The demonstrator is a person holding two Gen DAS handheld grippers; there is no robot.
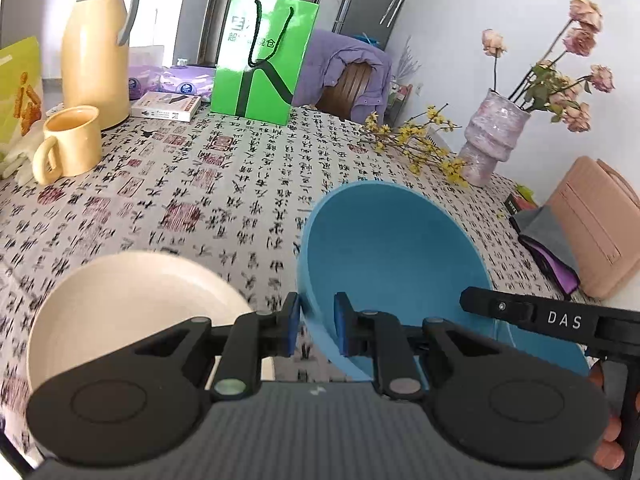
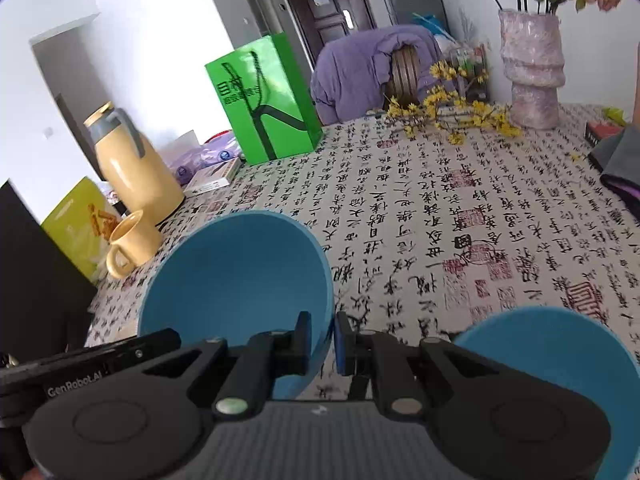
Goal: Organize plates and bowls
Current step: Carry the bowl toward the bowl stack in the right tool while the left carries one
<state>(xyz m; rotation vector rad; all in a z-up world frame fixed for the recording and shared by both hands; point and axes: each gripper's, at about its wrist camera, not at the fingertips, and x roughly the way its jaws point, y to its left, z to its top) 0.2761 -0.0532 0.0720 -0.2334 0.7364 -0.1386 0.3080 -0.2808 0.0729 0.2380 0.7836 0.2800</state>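
While both claws clamp one bowl: each view shows a different side of the same grip.

Left wrist view
- Left claw (image 1: pixel 316 326): closed on the near rim of the blue bowl (image 1: pixel 394 276), one blue pad outside the wall, the other inside.
- Bowl pose: tilted, its opening facing the camera, lifted above the table (image 1: pixel 200 184).
- Right claw (image 1: pixel 500 306): a black finger reaches in from the right to the bowl's right rim; fingertips of the person's hand (image 1: pixel 610 436) show at the right edge.
- Cream plate (image 1: pixel 132 304): lies flat on the table, left of the bowl, partly hidden by the claw body.
- Farther back: yellow mug (image 1: pixel 70 144), yellow thermos jug (image 1: pixel 100 44), green paper bag (image 1: pixel 262 56), pink vase (image 1: pixel 492 136) with dried roses.

Right wrist view
- Right claw (image 2: pixel 322 340): closed on the blue bowl's (image 2: pixel 240 276) right rim, the wall pinched between its pads.
- Left claw (image 2: pixel 120 354): its black body comes in from the lower left, at the bowl's left rim.
- Second blue bowl (image 2: pixel 552 356): at lower right, apart from the held one; its base is hidden by the claw.
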